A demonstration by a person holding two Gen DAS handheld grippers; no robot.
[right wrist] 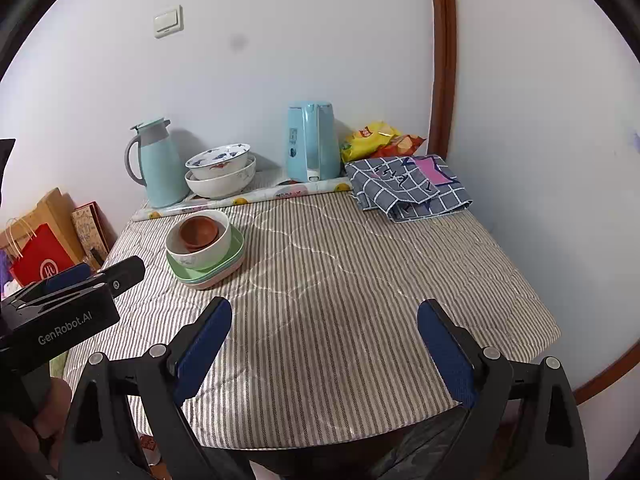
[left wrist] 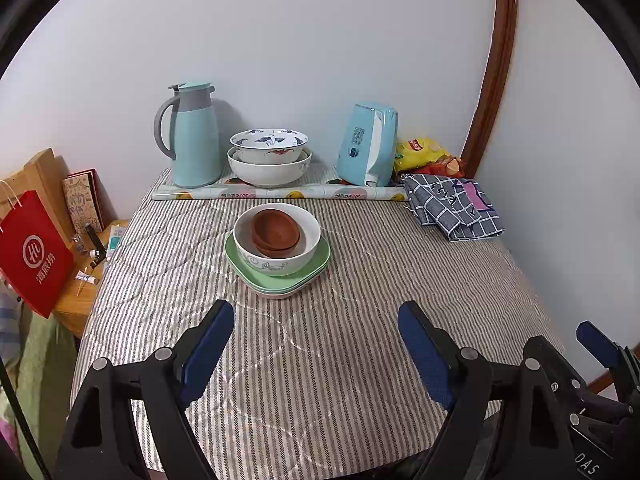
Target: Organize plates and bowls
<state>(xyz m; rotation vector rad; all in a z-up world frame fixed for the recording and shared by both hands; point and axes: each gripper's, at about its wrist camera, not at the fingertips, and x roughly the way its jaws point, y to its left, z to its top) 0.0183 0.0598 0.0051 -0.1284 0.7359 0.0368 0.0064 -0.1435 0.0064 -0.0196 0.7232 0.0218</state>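
Observation:
On the striped tablecloth stands a stack: brown bowls (left wrist: 275,232) nested in a white bowl (left wrist: 277,249), which rests on green plates (left wrist: 280,276) above a pale one. The same stack shows in the right wrist view, with the brown bowls (right wrist: 198,233) at the left. Against the wall, a blue-patterned bowl (left wrist: 269,145) sits inside a larger white bowl (left wrist: 269,170). My left gripper (left wrist: 316,322) stands open and empty, short of the stack. My right gripper (right wrist: 325,322) is open too, over bare cloth to the right of the stack.
A teal thermos jug (left wrist: 192,136), a blue kettle (left wrist: 367,148), snack bags (left wrist: 424,156) and a folded checked cloth (left wrist: 452,206) line the back and right. A rolled fruit-print sheet (left wrist: 280,192) lies across the table. A red paper bag (left wrist: 34,252) stands at the left.

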